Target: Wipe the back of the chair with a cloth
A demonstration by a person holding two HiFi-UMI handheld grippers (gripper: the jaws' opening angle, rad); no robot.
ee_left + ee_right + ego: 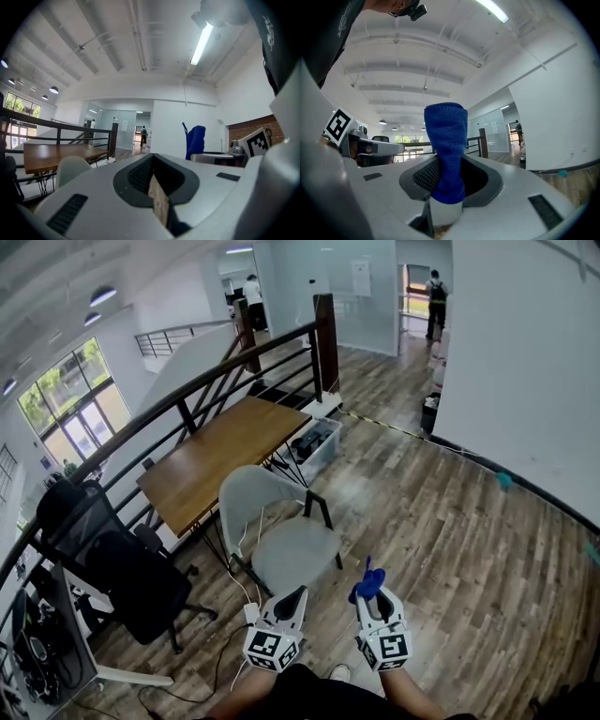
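A light grey shell chair [281, 531] stands on the wood floor in front of me, its curved back [246, 498] toward the table and its seat facing me. My right gripper [371, 598] is shut on a blue cloth [367, 583], which sticks up out of the jaws [446, 140]. It hangs above the floor, just right of the seat. My left gripper [297, 596] is beside it, jaws closed together with nothing between them [152, 164]. Both are short of the chair and clear of it. The left gripper view also catches the chair's back [70, 169] low at the left.
Behind the chair is a wooden table [220, 460], set along a dark railing [187, 390]. A black office chair [117, 563] stands at the left. A crate [314, 442] sits by the table's end, and cables [246, 601] trail on the floor. A white wall [525, 371] closes the right side.
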